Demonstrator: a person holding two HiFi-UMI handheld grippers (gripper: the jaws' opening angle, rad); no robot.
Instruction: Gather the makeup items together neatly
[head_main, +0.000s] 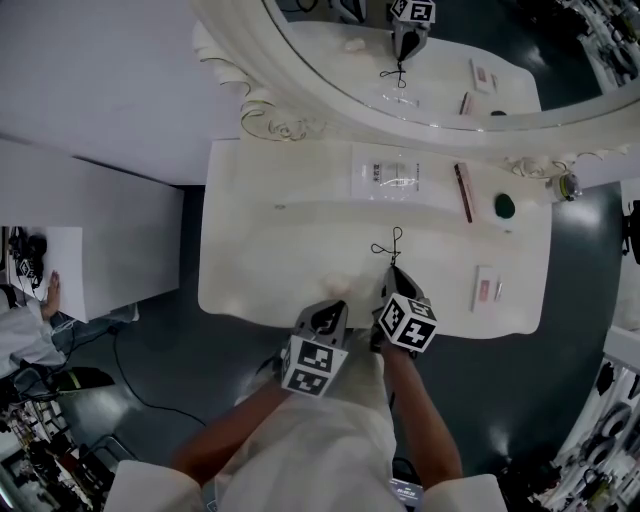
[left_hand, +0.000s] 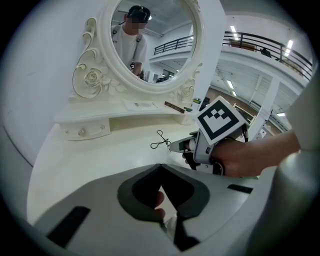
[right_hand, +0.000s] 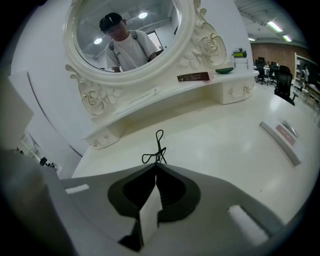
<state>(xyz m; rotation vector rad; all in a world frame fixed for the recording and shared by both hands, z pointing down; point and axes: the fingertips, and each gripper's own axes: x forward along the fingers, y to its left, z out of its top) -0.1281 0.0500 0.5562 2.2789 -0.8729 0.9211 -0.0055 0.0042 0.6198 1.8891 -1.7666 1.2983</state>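
R tool (right_hand: 156, 165) is pressed together, pinching the near end of the thin black wire loop (right_hand: 158, 145). The loop lies on the white counter (head_main: 260, 262) approx. mid-width and runs from the tips twd the mirror (head_main: 300, 60).

L tool (left_hand: 161, 166) is also pressed together at the tips, w/ nothing between them. It sits just beside R tool on its left, over the front part of the counter. A pinkish bit shows through the gap behind its tips; can't tell what it is. Both tools angle down at the counter.

Other makeup is spread out:
- Pink-and-white flat case (head_main: 487, 288) lies on the counter at right, well apart from the wire loop.
- Clear flat packet (head_main: 385, 175) lies on the raised shelf (head_main: 290, 180) under the mirror.
- Brown pencil (head_main: 464, 192) is right of the packet on the shelf.
- Dark green round piece (head_main: 505, 206) is further right.
- Small round pot (head_main: 567, 185) stands at the far right end.
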